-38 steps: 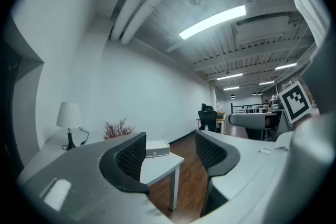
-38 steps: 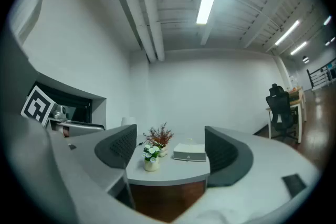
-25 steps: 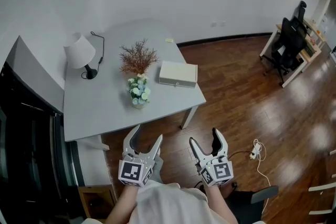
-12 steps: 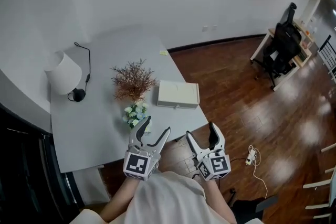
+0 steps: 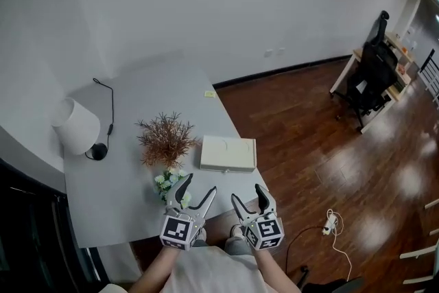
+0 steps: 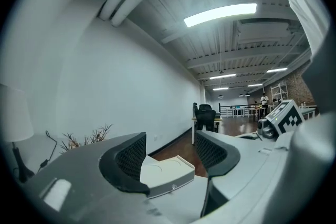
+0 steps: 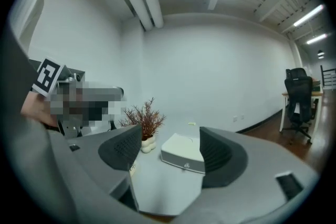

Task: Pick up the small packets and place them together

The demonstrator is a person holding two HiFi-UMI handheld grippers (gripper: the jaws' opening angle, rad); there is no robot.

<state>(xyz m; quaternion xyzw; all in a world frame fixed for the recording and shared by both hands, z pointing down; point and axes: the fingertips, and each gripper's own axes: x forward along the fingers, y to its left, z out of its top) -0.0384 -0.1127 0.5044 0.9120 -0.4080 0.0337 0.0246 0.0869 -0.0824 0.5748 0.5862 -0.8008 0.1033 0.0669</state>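
Gaping ribbed-padded left claw [image 5: 199, 185] before flat white rectangular box [image 5: 228, 153]

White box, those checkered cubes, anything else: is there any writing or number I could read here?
None readable in any view.
White box: small mark on its front edge, too small to read.
Left gripper cube: black-and-white square pattern, no letters.
Right gripper cube: same; its jaws, nothing between them, have just been closing.

The left gripper [image 5: 198, 185] is held out in front and points level, its fingers [image 6: 126, 162] wide apart and empty. Beside it, the right gripper [image 5: 247, 193] tips down a little. Its fingers have just been closing a bit, with nothing between them.
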